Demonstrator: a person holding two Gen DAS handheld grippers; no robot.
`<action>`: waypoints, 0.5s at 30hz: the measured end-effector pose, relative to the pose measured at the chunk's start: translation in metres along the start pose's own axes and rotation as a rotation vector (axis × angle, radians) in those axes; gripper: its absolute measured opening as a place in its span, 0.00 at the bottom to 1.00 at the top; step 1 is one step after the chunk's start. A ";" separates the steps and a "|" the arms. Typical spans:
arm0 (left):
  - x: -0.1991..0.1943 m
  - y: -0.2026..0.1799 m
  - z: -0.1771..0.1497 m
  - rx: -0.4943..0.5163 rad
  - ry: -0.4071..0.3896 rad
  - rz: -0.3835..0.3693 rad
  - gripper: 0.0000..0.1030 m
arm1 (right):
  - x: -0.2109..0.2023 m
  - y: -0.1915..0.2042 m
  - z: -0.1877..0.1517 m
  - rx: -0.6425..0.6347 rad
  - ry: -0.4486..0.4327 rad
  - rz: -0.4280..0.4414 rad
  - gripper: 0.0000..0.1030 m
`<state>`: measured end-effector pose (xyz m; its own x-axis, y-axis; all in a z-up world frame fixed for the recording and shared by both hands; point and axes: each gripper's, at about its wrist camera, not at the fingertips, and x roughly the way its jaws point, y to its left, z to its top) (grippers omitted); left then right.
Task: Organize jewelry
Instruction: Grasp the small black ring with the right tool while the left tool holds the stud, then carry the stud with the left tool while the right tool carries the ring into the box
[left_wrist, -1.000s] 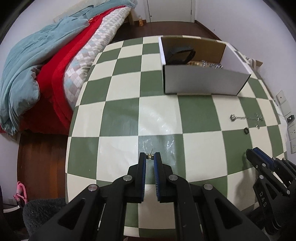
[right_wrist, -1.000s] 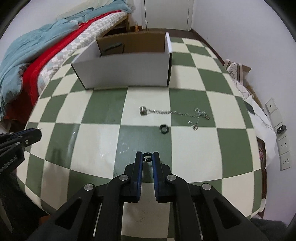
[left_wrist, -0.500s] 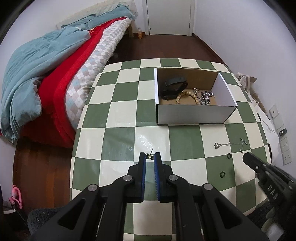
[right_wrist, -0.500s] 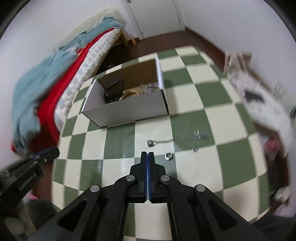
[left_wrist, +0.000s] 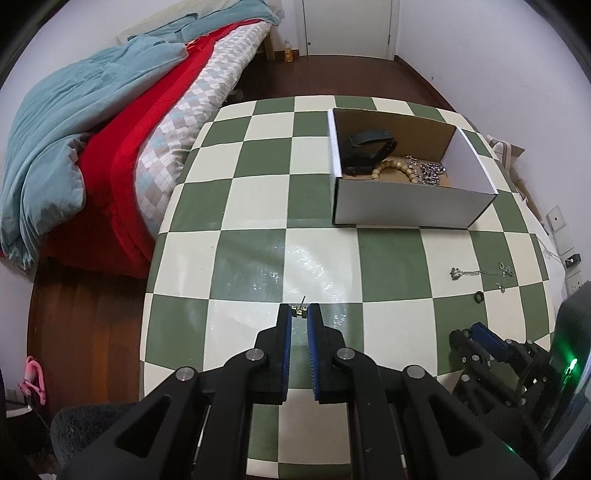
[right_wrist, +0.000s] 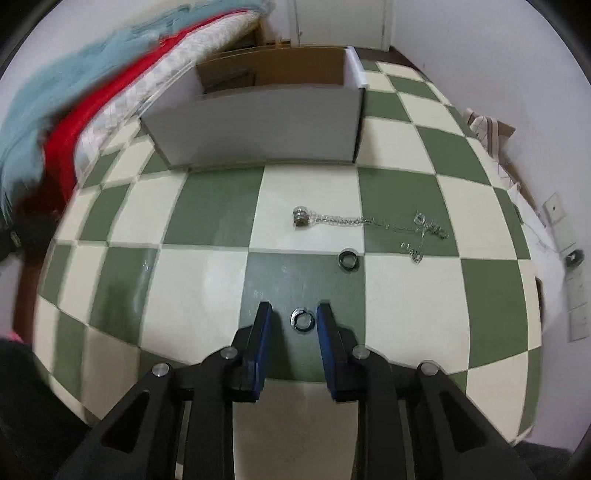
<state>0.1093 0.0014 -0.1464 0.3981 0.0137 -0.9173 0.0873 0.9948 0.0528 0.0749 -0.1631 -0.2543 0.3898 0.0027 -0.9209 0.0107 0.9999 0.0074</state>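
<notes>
Jaws of right gripper stood apart straddling silver ring on checkered table, likely lined up to grab it for box, while left gripper pinched small earring.

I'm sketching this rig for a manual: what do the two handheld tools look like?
Both match: the left tool and right tool have matte black angular linkage arms with round silver pivot pins and narrow blue pads lining the fingers' inner faces. In the left view, a green light glows on the right unit's black body. No hands or sleeves show.
</notes>
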 end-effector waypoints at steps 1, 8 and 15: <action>0.000 0.001 0.000 0.000 0.000 0.001 0.06 | -0.001 0.003 0.000 -0.015 -0.005 -0.017 0.13; -0.007 0.003 0.005 -0.010 -0.016 -0.011 0.06 | -0.034 -0.033 0.007 0.146 -0.076 0.078 0.13; -0.023 -0.009 0.044 -0.017 -0.065 -0.071 0.06 | -0.080 -0.064 0.056 0.235 -0.184 0.160 0.13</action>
<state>0.1394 -0.0127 -0.1080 0.4497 -0.0634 -0.8909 0.1025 0.9946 -0.0190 0.0948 -0.2281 -0.1587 0.5629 0.1354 -0.8154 0.1400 0.9566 0.2555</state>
